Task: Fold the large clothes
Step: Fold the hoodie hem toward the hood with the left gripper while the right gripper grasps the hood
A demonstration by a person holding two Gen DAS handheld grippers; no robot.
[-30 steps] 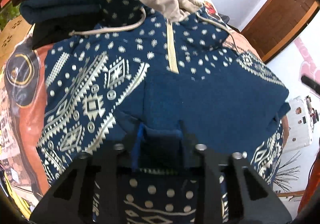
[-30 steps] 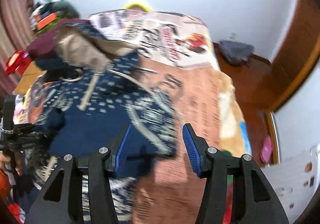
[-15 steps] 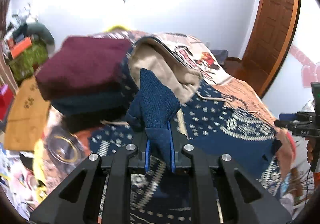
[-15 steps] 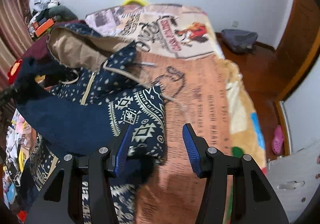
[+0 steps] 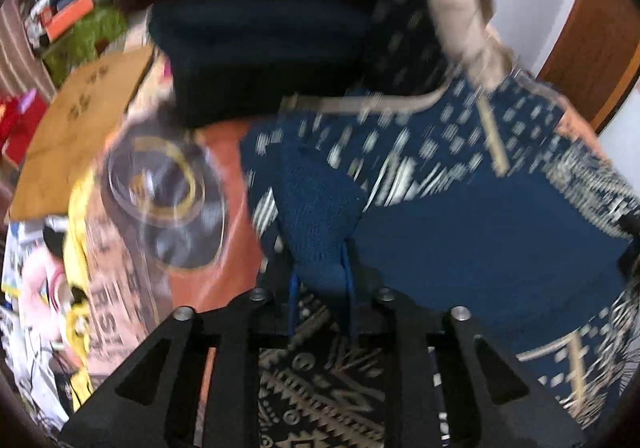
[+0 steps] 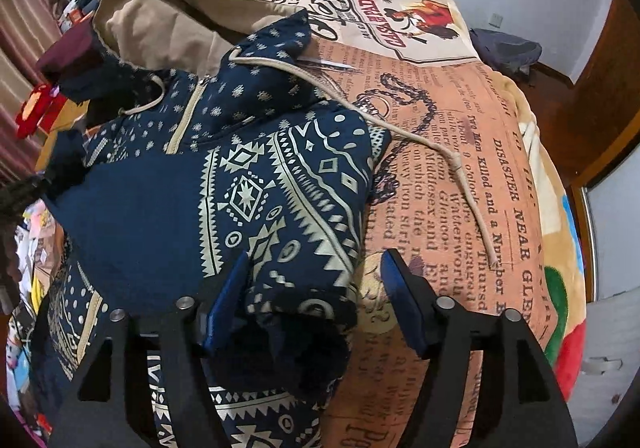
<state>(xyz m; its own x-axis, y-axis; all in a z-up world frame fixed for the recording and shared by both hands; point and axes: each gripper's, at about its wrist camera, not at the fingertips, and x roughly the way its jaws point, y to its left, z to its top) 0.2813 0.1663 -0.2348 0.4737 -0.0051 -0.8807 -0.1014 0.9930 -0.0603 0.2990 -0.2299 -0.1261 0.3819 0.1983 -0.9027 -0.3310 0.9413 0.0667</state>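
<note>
Bedroom, white walls, wooden door off to the right. Bed (image 6: 472, 152) is covered with a newspaper-print blanket, and the navy patterned hoodie (image 6: 256, 184) lies spread across its left half, hood up toward the headboard end with the beige lining showing.

My left gripper (image 5: 320, 288): jaws clamped on a plain navy ribbed piece, looks like the sleeve cuff (image 5: 316, 216), raised over the hoodie body. Left view is motion-blurred, so detail there is poor.

My right gripper (image 6: 316, 304): jaws spread wide, holding nothing, poised over the near right edge of the hoodie, where a bunched dark fold sits between the fingers. Can't tell whether the pads touch the cloth.

One drawstring (image 6: 440, 156) trails loose across the blanket to the right.

Stack of folded clothes (image 5: 256, 28), maroon on top of dark navy, sits beside the hood, so some garments look finished.

Progress estimate: early on this one. One sleeve appears laid over the chest as a plain navy panel. Left: settle the cuff, fold the right side in, tuck the hood, fold the body up, add to the stack.
</note>
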